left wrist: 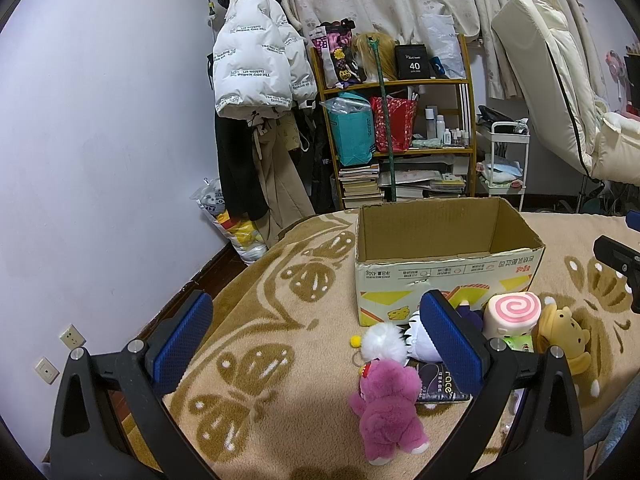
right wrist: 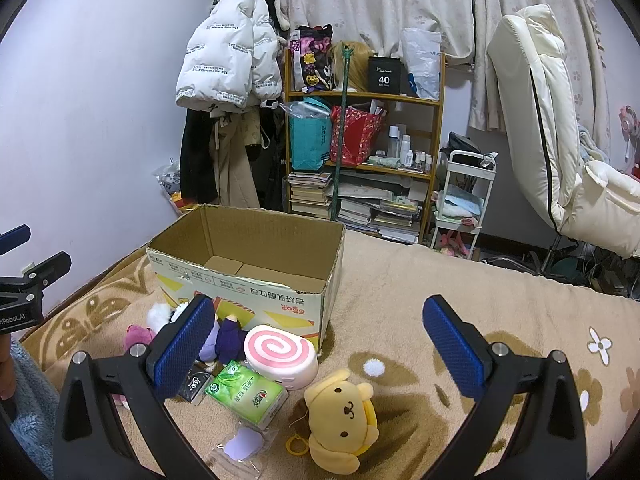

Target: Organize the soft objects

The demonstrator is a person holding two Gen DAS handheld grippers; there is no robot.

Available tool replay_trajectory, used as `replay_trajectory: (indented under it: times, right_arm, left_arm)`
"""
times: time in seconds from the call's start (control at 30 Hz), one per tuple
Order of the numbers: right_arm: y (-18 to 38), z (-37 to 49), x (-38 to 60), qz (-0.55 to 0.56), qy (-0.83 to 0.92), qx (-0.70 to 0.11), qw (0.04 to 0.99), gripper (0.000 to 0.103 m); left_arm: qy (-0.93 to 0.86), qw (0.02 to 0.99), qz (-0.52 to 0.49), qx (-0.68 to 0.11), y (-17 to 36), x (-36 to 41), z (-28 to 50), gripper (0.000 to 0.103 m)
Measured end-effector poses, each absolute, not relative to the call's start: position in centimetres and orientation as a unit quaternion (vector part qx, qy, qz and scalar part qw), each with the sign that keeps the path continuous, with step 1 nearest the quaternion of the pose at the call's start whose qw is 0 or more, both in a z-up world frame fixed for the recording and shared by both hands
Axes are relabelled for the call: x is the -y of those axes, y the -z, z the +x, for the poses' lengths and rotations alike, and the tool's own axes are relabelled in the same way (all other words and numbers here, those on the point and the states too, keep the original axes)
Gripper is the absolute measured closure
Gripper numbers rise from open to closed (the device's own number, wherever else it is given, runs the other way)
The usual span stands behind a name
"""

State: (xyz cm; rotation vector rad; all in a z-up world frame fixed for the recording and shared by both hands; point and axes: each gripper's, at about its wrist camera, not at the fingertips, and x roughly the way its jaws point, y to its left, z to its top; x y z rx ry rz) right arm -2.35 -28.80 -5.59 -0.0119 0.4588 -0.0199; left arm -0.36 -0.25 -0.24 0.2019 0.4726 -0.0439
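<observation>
— So, where do the claws stand?

— Both gape wide and carry nothing. The left gripper point(left wrist: 316, 336) hangs above the beige blanket point(left wrist: 280, 320) with its blue pads point(left wrist: 184, 340) spread, and the pink plush bear point(left wrist: 386, 408) lies on its front just below, between the two fingers. The right gripper point(right wrist: 320, 340) is spread the same way over the other end of the heap.

— And the soft things?

— All on the blanket, outside the cardboard box point(right wrist: 248, 264), which stands open with its bare bottom showing. A pink-swirl roll cushion point(right wrist: 280, 354) lies close against the box's front wall. Beside it a purple-clothed doll point(right wrist: 224, 340) lies partly hidden behind the right gripper's left finger. The yellow plush dog point(right wrist: 344, 416) lies face up nearer the camera, with a yellow ring point(right wrist: 294, 446) at its side.

— Anything else in the pile?

— A green tissue pack point(right wrist: 246, 394) touches the roll cushion, and a clear packet point(right wrist: 240, 444) with something lilac in it lies nearer still. In the left view a white fluffy toy point(left wrist: 384, 340) with a yellow pompom point(left wrist: 355, 341) sits just beyond the pink bear, next to a dark booklet point(left wrist: 438, 386).
</observation>
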Motion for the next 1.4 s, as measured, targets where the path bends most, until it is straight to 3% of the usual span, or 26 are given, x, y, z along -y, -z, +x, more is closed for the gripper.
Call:
replay_trajectory:
  times: [1.4]
  right_arm:
    - [5.3,-2.2,29.0,-0.006,0.01,-0.231,0.973,0.0]
  left_arm:
    - [0.02,0.963,0.099,-0.25,1.8,-0.4,0.5,0.001]
